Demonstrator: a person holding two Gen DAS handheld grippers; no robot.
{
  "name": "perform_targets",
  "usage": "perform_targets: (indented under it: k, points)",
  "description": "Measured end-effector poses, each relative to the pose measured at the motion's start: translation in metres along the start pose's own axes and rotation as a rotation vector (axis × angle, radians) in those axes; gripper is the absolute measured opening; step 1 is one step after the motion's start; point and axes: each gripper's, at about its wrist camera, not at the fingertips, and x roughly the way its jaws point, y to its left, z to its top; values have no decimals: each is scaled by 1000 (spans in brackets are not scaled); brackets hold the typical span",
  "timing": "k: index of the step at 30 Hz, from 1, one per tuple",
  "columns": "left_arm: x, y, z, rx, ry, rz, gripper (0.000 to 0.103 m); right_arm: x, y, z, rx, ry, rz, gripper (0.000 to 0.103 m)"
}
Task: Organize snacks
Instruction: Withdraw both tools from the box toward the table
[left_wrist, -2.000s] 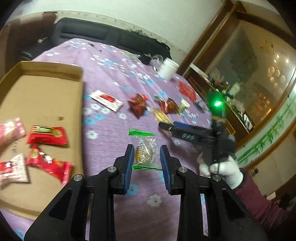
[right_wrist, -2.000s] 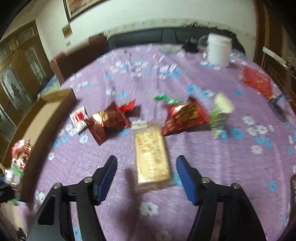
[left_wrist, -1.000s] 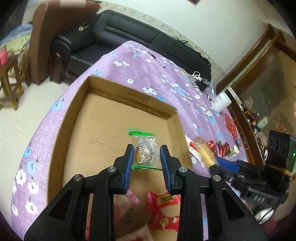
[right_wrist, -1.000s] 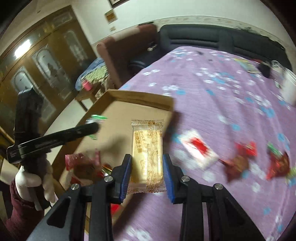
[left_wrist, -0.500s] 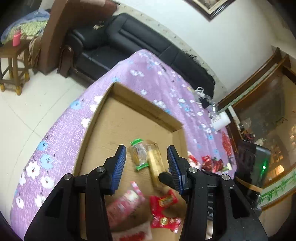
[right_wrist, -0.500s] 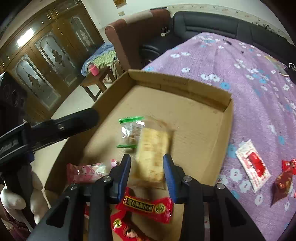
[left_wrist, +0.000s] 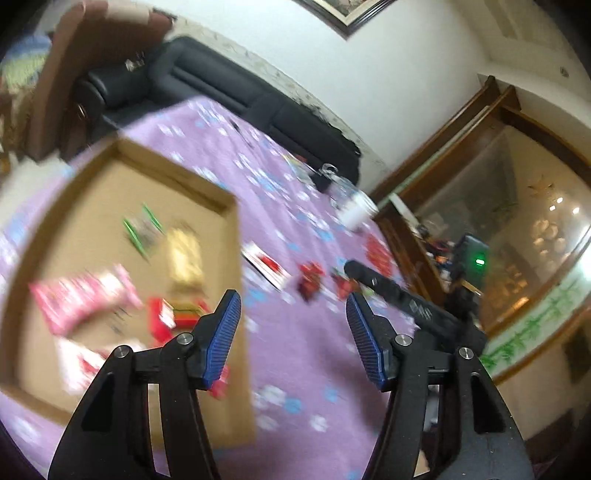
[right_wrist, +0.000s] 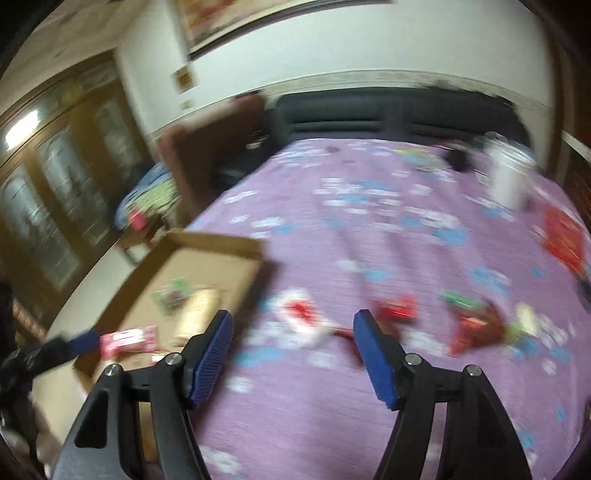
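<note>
The snacks are sitting in two groups: several are lying inside the cardboard tray at the left side of the counter, among them a clear green-edged packet, a pale yellow biscuit pack, a pink packet and a red one, while others are lying loose on the purple flowered cloth to the tray's right. Nearest the tray wall is a white-and-red sachet; further right are a small red packet and a dark red packet. The left tool is showing its blue pads apart with nothing between them, its jaws having just been opening, and the right tool is likewise standing apart and empty after just opening. Both views are smearing badly, which is suggesting fast hand travel, and that is where the risk is lying: the two tools are working close together, so they could be knocking into each other over the loose packets. A hurried approach could be pushing a light, slippery wrapper along the cloth rather than trapping it. The sachet beside the tray wall could be sliding under the cardboard edge. The white jar far back is looking well clear.
</note>
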Motion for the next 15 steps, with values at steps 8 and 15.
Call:
perform_targets:
  k: [8,15]
  points:
    - [15,-3,-25,-88,59,-14,60,-1,-69,-9,117,31,-71,71]
    - [21,-8,-38,-85,100,-1,60,56,-57,-5,91,108,-79,71]
